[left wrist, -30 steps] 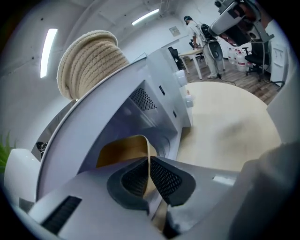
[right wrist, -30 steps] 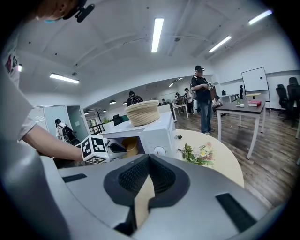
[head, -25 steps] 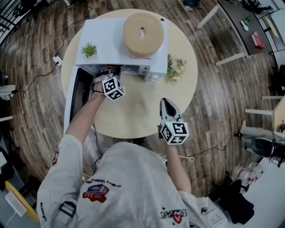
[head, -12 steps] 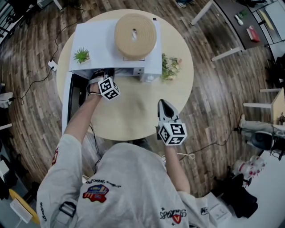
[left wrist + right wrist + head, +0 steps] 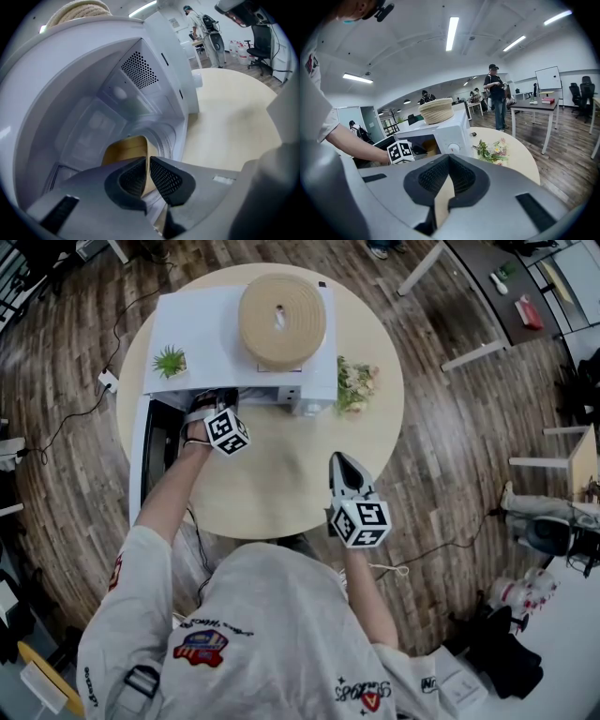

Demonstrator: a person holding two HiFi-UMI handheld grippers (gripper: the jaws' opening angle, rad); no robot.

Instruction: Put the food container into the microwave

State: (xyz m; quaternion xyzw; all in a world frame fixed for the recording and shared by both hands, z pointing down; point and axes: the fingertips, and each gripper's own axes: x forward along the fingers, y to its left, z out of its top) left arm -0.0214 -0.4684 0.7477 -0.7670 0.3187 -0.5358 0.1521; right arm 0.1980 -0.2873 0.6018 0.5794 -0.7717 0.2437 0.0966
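I am pinching one food container with my left tongs. The two meshed pads are pressing on either side of its thin tan wall, and the rim is running up between them. The container is sitting inside the cavity of the one white microwave, over the round turntable ring. I cannot tell whether its base is touching down. The microwave's single door is hanging wide open at the left of the cavity, and my left arm is reaching into the opening.

My right tongs are pressing their pads together at the tip with nothing between them. They are hovering over the round desk, well in front of the microwave and to the right of its opening, pointing toward its front panel.

Two cubes are showing from above: one marker cube at the microwave's opening and a second marker cube well in front of the microwave.

Two things are resting on top of the microwave: one woven basket toward its right side and one small potted plant near its front left corner. One bunch of flowers is lying on the desk just beside the microwave's right side. One round dial is showing on the front panel, right of the cavity.
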